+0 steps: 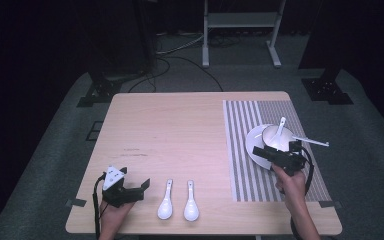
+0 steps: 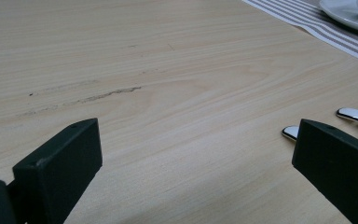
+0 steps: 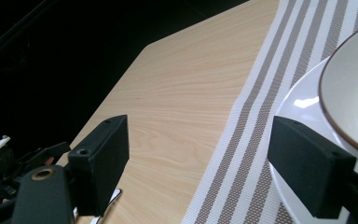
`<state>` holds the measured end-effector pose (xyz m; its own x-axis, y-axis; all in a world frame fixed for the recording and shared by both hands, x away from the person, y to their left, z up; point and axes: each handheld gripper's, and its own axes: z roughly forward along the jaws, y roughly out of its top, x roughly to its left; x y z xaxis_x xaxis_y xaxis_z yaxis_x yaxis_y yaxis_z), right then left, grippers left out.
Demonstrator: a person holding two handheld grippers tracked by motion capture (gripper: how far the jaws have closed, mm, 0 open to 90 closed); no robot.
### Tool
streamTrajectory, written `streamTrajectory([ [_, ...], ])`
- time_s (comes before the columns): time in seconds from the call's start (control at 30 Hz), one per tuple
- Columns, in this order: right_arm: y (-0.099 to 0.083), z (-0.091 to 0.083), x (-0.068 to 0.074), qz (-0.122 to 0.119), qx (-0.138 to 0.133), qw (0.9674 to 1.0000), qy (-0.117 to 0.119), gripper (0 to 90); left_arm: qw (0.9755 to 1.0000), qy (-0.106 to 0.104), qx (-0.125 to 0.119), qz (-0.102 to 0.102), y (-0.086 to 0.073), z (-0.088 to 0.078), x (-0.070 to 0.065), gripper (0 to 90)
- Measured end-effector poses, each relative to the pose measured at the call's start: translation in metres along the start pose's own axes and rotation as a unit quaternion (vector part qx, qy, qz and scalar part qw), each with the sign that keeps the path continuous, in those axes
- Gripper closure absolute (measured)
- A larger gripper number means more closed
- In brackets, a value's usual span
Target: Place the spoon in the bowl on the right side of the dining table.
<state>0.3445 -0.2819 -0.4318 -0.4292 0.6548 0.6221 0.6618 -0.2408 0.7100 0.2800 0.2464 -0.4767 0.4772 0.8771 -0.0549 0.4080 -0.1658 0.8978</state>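
Note:
Two white soup spoons [image 1: 165,200] [image 1: 191,201] lie side by side near the table's front edge; their handle tips [image 2: 354,115] [image 2: 290,133] show beside my left gripper's right jaw. My left gripper [image 1: 137,190] [image 2: 193,144] rests open just left of them, holding nothing. On the striped placemat [image 1: 250,150] stands a white plate [image 1: 252,142] [image 3: 298,100] that carries a bowl [image 1: 272,135] [image 3: 354,88] with a spoon [image 1: 280,126] in it. Another spoon [image 1: 312,141] pokes out to the right. My right gripper [image 1: 275,154] [image 3: 200,154] is open at the plate's near rim.
The wooden table [image 1: 180,135] has bare room across its middle and left. The plate's rim [image 2: 345,11] shows far off in the left gripper view. The table sits on grey floor, with white frame legs [image 1: 240,30] and dark stands behind it.

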Motion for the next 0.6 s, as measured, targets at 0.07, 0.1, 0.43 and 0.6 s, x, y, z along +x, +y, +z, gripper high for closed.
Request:
streamTrajectory([
  [0.07,-0.003,0.0,0.003,-0.002,0.002,1.0,0.005,19.6,1.0,0.0,0.0,0.0,0.0,0.0,0.0,0.1],
  [0.1,-0.003,0.0,0.003,-0.002,0.002,1.0,0.005,19.6,1.0,0.0,0.0,0.0,0.0,0.0,0.0,0.1],
  [0.43,-0.015,0.004,0.014,-0.011,0.013,0.9996,0.023,19.5,1.0,0.0,0.0,0.0,0.0,0.0,0.0,0.1],
  [0.6,-0.021,0.006,0.017,-0.016,0.02,0.9993,0.027,19.6,1.0,0.0,0.001,0.0,0.0,0.0,0.0,0.1],
])
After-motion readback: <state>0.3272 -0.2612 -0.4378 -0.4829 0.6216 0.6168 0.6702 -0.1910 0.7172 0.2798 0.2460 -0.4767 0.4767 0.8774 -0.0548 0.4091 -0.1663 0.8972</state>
